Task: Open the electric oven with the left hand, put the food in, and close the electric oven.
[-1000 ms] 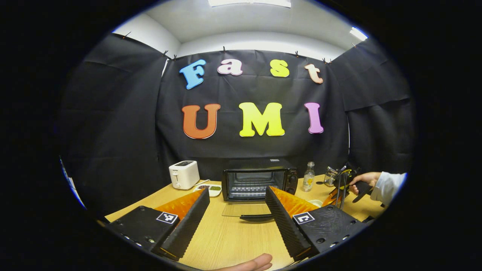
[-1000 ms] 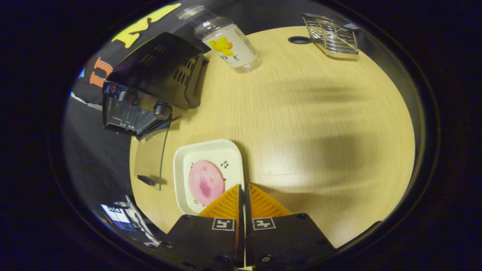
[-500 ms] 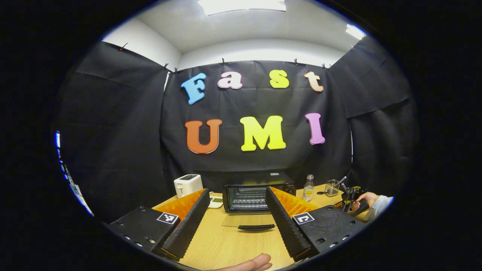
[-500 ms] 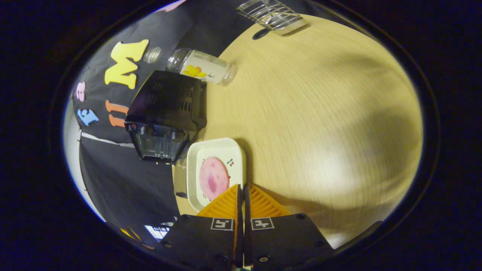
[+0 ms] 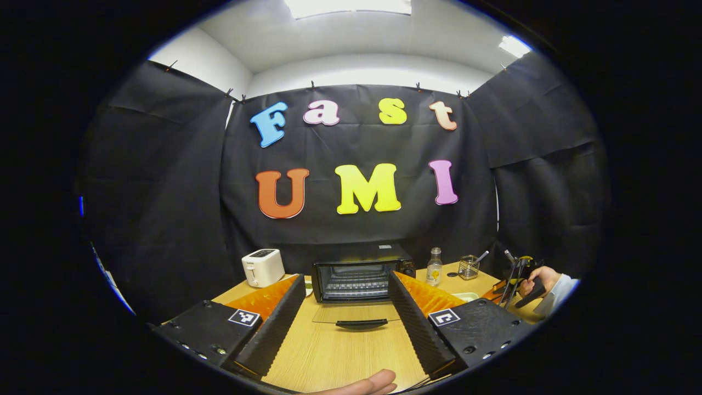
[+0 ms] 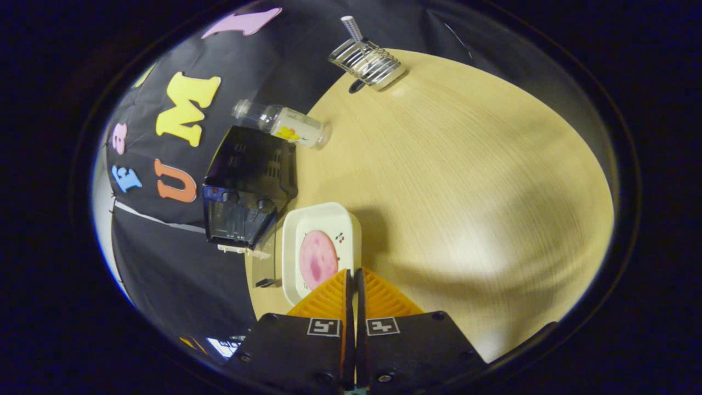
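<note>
The black electric oven [image 5: 356, 262] stands at the back of the wooden table [image 5: 340, 356], its glass door [image 5: 356, 314] folded down flat with the handle [image 5: 361, 323] towards me. My left gripper [image 5: 345, 277] is open, well short of the door, holding nothing. In the right gripper view a white square plate [image 6: 323, 227] carries a round pink slice of food [image 6: 317, 259] and casts a shadow on the table [image 6: 466, 192]. My right gripper [image 6: 352, 270] is shut on the plate's near rim, to the right of the oven [image 6: 247, 175].
A white toaster [image 5: 263, 267] stands left of the oven. To the oven's right are a clear bottle [image 5: 434, 267] [image 6: 285, 126] and a wire holder [image 5: 468, 267] [image 6: 366, 63]. A person's hand [image 5: 540, 274] holds the other gripper at the far right. A fingertip [image 5: 367, 384] shows at the bottom edge.
The right gripper has risen and turned with the plate held in it, so the oven and bottle look farther off. The left gripper's view has drifted a little; it stays open.
</note>
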Tool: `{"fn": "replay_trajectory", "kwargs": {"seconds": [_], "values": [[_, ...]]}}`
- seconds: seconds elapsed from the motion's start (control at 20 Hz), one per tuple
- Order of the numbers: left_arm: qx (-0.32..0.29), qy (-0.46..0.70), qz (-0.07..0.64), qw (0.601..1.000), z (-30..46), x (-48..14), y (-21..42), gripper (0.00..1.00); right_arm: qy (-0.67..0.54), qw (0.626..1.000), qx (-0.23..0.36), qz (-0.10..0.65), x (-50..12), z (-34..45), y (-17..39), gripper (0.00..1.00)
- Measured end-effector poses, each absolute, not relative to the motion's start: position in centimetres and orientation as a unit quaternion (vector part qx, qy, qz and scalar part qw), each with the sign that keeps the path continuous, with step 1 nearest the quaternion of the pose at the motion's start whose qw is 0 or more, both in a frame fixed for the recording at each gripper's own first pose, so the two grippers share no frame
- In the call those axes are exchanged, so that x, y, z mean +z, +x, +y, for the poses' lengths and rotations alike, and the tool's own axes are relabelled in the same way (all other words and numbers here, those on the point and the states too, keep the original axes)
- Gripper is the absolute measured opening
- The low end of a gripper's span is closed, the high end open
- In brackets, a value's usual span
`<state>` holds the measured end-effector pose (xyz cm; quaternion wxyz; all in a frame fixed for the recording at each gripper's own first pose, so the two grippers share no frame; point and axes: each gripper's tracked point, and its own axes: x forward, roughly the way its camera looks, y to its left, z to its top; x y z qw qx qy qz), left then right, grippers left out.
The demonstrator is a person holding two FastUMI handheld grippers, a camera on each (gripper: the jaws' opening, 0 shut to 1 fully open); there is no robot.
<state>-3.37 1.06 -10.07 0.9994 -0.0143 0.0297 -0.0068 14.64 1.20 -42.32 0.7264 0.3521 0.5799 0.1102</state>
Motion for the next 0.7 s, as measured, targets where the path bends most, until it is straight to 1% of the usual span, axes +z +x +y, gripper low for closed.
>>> {"fn": "replay_trajectory", "kwargs": {"seconds": [0.15, 0.2, 0.3, 0.35, 0.55, 0.6, 0.7], "values": [[-0.014, -0.01, 0.02, 1.0, 1.5, -10.0, -4.0, 0.96, 0.339, 0.736, 0.125, 0.572, -39.6, 2.5, 13.9, 0.02], [-0.014, -0.007, 0.02, 1.0, 1.9, -10.3, -4.3, 0.95, 0.33, 0.742, 0.129, 0.569, -38.8, 3.0, 13.9, 0.05], [-0.011, 0.002, 0.021, 1.0, 2.7, -10.8, -4.9, 0.95, 0.314, 0.752, 0.136, 0.564, -37.1, 4.3, 13.7, 0.05], [-0.01, 0.003, 0.02, 1.0, 3.0, -10.8, -5.0, 0.94, 0.309, 0.755, 0.141, 0.562, -36.4, 5.2, 13.8, 0.02], [-0.013, -0.011, 0.028, 0.999, 4.1, -12.0, -5.5, 0.94, 0.288, 0.758, 0.162, 0.562, -34.2, 9.2, 13.8, 0.02], [-0.011, -0.014, 0.032, 0.999, 4.5, -12.3, -5.5, 0.94, 0.284, 0.757, 0.168, 0.563, -33.8, 10.3, 13.7, 0.04], [0.001, -0.019, 0.04, 0.999, 5.8, -13.1, -5.3, 0.94, 0.276, 0.755, 0.175, 0.568, -33.6, 12.8, 13.9, 0.02]]}}
